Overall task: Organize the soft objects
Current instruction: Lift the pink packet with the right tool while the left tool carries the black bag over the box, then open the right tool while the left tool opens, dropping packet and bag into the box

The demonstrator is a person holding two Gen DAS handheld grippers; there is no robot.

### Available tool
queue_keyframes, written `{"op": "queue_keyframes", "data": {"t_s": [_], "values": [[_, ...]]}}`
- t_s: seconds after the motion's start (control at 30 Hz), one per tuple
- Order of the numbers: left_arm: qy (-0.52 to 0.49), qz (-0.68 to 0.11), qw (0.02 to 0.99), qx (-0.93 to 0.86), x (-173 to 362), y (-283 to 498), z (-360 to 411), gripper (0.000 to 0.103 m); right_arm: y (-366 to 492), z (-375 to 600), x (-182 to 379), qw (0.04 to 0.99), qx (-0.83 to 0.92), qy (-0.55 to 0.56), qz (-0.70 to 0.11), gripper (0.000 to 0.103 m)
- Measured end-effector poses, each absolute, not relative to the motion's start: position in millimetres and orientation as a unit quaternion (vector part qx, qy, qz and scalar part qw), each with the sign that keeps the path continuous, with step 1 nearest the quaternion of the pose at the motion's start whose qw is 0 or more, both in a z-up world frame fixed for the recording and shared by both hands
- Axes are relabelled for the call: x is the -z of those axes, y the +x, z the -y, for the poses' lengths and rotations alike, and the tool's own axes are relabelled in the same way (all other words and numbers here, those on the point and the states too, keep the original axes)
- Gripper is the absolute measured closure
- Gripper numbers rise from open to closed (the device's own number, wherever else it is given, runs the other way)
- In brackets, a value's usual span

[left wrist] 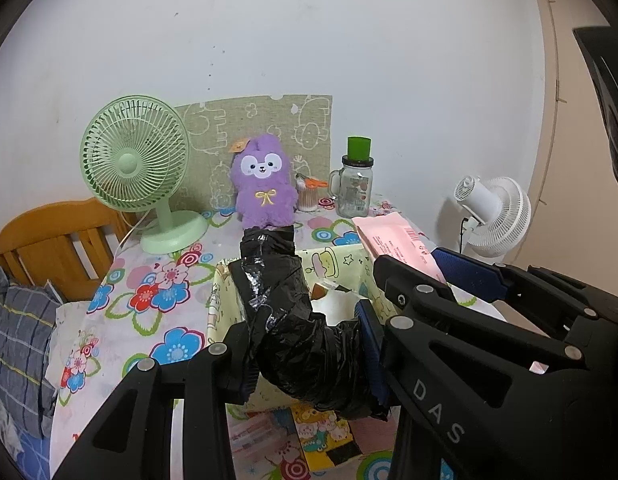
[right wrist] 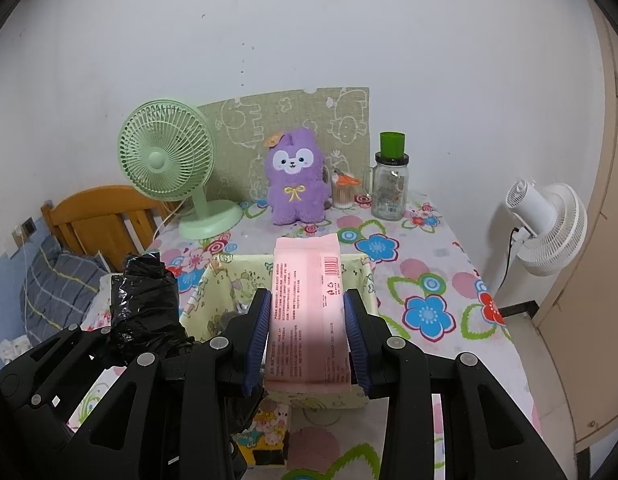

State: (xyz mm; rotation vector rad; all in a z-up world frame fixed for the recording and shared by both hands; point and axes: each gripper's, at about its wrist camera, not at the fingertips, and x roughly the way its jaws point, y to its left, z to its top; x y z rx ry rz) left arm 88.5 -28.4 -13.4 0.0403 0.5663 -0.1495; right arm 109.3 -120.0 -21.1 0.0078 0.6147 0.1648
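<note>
Both loads hang above the yellow fabric bin [right wrist: 229, 276]: left gripper [left wrist: 309, 340] clamped on black bag roll [left wrist: 285, 312], right gripper [right wrist: 307, 328] on pink pack [right wrist: 305, 304]; lowering them in seems next.

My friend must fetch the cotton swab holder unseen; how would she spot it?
At the back of the floral table, between the purple plush and the green-lidded glass jar, stands the cotton swab holder. Orange scissors lie on top.

Both claws [left wrist: 309, 354] [right wrist: 307, 338] clamped, side by side
</note>
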Motion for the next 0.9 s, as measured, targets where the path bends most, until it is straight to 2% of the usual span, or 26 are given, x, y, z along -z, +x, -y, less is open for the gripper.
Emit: {"op": "queue_keyframes", "data": {"t_s": [0.9], "values": [[0.023, -0.3, 0.952, 0.061, 32.6, 150.5, 27.4, 0.059, 170.4, 124.1, 44.0, 0.942, -0.091, 0.015, -0.323, 0.063]]}}
